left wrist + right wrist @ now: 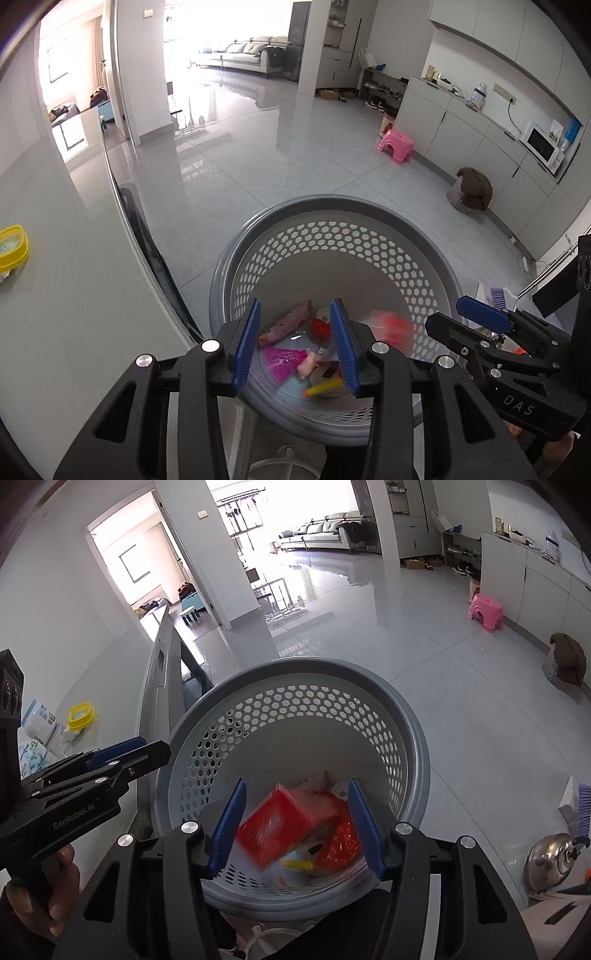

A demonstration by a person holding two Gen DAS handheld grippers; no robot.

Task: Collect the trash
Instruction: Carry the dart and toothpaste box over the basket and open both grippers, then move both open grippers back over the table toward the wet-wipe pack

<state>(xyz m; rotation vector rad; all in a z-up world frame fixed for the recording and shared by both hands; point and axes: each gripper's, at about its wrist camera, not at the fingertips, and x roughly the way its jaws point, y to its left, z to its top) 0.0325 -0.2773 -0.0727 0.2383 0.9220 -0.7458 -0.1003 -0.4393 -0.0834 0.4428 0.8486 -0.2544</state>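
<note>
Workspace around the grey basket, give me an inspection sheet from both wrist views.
Surface: pale grey tabletop on the left; glossy grey tiled floor beyond.
Job's things: round grey perforated plastic basket holding a blurred red packet, an orange-red crinkled wrapper, a magenta pleated wrapper and a yellow tube.
Clutter: yellow-rimmed lidded tub on the tabletop; steel kettle.
Grippers: left gripper and right gripper over the basket, jaws open, empty.
Cables: black cord to a wall socket.
Surroundings: pink plastic stool, white microwave, grey sofa.
</note>
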